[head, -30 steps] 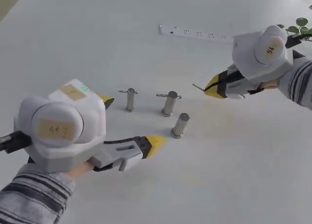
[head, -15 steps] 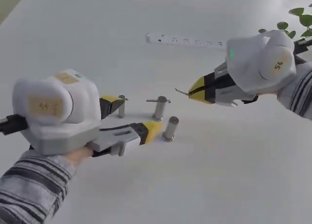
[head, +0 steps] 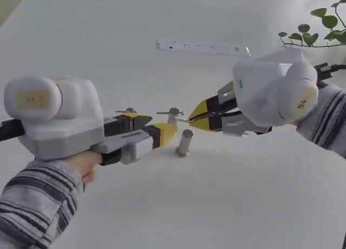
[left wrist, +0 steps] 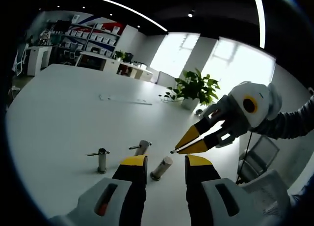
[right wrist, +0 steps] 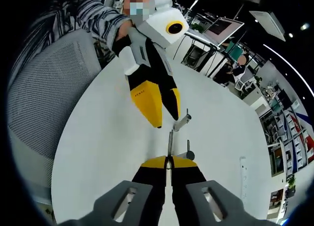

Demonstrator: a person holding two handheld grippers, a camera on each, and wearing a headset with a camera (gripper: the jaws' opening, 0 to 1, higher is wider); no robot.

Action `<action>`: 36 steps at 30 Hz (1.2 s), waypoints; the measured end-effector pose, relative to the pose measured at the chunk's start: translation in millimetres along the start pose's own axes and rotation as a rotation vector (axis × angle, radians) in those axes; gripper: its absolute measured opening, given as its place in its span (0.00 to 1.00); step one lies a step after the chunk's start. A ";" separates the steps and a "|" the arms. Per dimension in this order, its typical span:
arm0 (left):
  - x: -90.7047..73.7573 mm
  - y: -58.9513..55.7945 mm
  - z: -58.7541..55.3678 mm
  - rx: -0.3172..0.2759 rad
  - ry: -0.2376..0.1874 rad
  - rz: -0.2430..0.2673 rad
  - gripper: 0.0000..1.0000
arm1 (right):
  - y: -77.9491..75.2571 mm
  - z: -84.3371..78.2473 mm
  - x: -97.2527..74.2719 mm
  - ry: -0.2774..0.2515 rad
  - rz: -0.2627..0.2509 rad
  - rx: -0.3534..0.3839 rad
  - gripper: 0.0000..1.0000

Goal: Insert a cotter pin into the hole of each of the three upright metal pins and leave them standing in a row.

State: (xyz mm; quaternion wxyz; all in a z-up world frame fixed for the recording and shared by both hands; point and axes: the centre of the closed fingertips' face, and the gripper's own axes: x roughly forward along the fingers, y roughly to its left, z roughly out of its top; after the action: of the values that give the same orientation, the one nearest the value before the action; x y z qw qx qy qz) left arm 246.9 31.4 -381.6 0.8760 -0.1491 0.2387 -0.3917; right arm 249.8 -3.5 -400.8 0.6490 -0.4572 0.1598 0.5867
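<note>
Three short metal pins stand on the white table. The near pin (head: 184,142) (left wrist: 162,168) has no cotter pin through it. The middle pin (head: 173,115) (left wrist: 142,147) and the far-left pin (left wrist: 102,158) each carry one; in the head view the left gripper mostly hides the far-left pin. My right gripper (head: 192,118) (right wrist: 168,162) is shut on a thin cotter pin (right wrist: 170,140) (left wrist: 172,151), held just above and behind the near pin. My left gripper (head: 154,127) (left wrist: 164,162) is open, its jaws level with the pins and just left of the near one.
A white power strip (head: 203,47) (left wrist: 125,99) lies at the back of the table (head: 216,205). A potted plant (head: 319,30) (left wrist: 196,88) stands at the far right. A grey mesh chair (right wrist: 39,103) sits beside the table.
Both grippers have closed in on the pins. The right gripper has carried the cotter pin left and down toward the near pin. The left gripper has moved forward beside it.
</note>
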 end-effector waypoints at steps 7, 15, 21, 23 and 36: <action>1.4 -11.3 0.1 -0.068 -0.013 -0.054 0.15 | 4.4 15.4 -2.7 -0.028 0.005 -0.031 0.00; 1.9 -14.0 -0.3 -0.097 -0.020 -0.070 0.07 | 5.7 24.0 -5.7 -0.046 0.003 -0.044 0.00; 2.6 -17.0 0.2 -0.119 -0.026 -0.086 0.01 | 6.1 26.5 -6.7 -0.051 -0.002 -0.045 0.00; 3.1 -18.9 0.6 -0.127 -0.028 -0.097 0.00 | 6.4 26.6 -6.7 -0.049 -0.002 -0.048 0.00; 3.4 -22.3 -2.2 -0.031 -0.031 -0.116 0.00 | 11.8 26.4 -5.9 -0.075 0.033 0.113 0.00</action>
State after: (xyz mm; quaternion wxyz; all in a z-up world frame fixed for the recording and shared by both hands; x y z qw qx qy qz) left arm 234.0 14.2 -374.5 0.8530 -0.1822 0.2223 -0.4355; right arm 228.8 12.2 -387.2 0.6693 -0.3950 0.1758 0.6042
